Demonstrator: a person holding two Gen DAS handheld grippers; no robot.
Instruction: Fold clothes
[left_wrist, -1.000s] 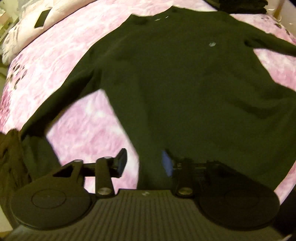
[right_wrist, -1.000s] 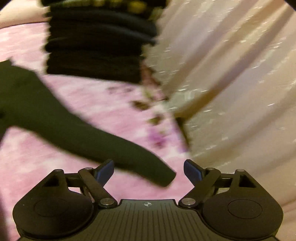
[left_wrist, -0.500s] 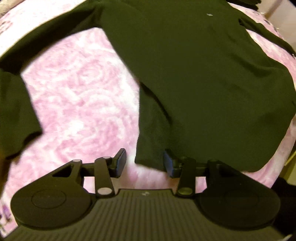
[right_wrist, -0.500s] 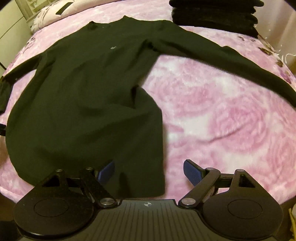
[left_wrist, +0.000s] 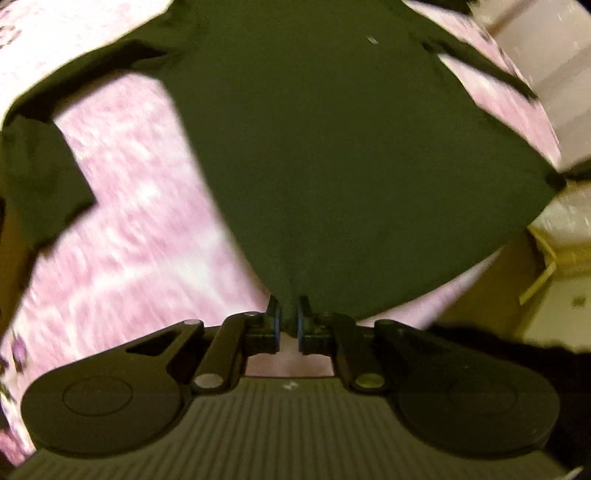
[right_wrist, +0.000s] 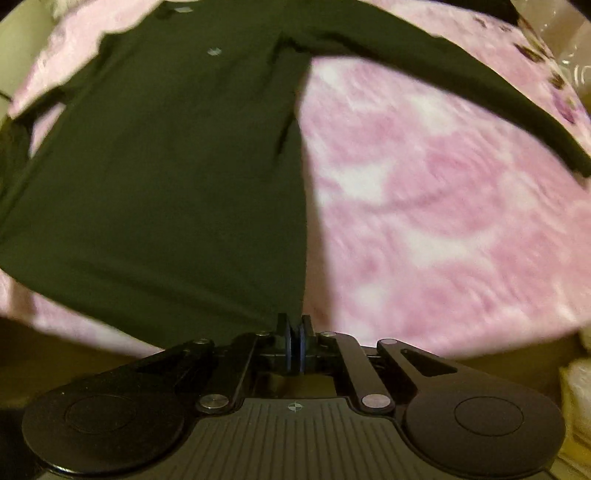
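Left wrist view: my left gripper (left_wrist: 287, 319) pinches the sweater (left_wrist: 332, 147) hem corner on the bed (left_wrist: 140, 236); right gripper (right_wrist: 294, 334) pinches the other. Thin bites may slip, hem sagging mid-fold

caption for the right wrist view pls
Right tool shut on the hem corner of a dark long-sleeved top spread over a pink blanket.

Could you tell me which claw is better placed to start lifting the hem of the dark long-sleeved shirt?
Neither clearly: the left claw is shut on one bottom corner of the shirt, and the right claw is shut on the other. Lifting both together seems best.
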